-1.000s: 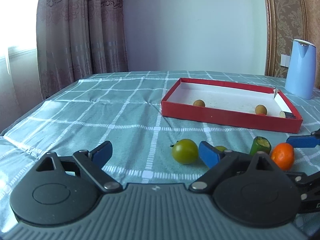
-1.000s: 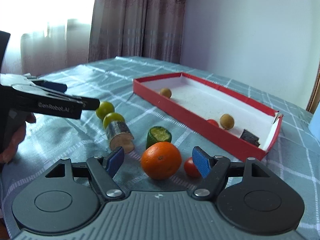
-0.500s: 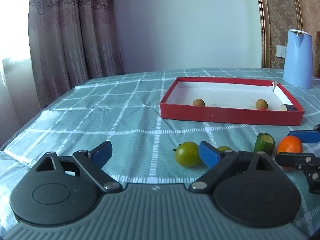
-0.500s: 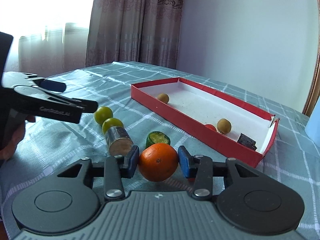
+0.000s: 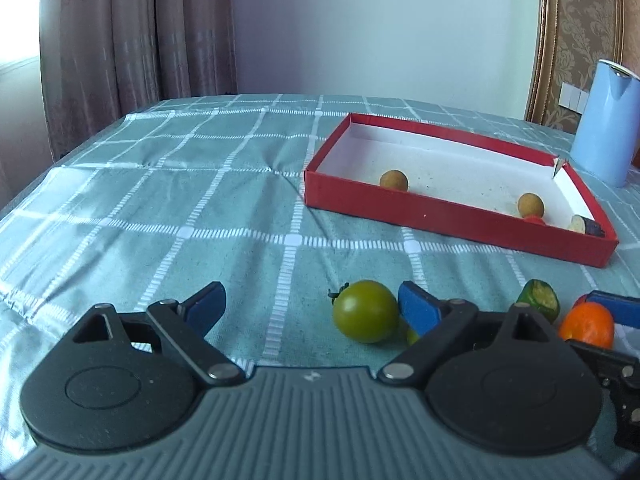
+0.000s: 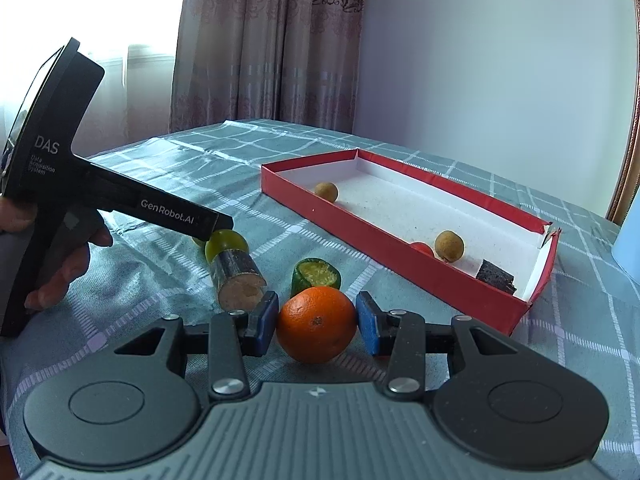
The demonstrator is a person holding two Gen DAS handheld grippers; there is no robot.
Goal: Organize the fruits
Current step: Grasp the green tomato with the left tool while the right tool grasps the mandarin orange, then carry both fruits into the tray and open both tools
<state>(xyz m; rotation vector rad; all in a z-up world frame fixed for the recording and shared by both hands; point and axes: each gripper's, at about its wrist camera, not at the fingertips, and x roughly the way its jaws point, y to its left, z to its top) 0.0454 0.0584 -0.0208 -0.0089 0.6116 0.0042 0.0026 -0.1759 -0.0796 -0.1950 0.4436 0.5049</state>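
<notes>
My right gripper (image 6: 317,322) is shut on an orange (image 6: 317,329), held just above the cloth; the orange also shows in the left wrist view (image 5: 587,323). My left gripper (image 5: 314,306) is open and empty, with a green tomato (image 5: 366,311) just left of its right finger. A cut green piece (image 6: 316,277) and a dark cylinder piece (image 6: 238,280) lie behind the orange. The red box (image 6: 362,234) holds two brown round fruits (image 6: 449,245), a red tomato (image 6: 422,248) and a dark chunk (image 6: 494,275).
A light blue kettle (image 5: 606,122) stands at the back right beyond the box. The left gripper's black body (image 6: 112,200) and the hand holding it reach in from the left in the right wrist view. Curtains hang behind the checked tablecloth (image 5: 160,200).
My right gripper closed on the orange, which has lifted slightly. The left gripper stayed open and shifted a little.
</notes>
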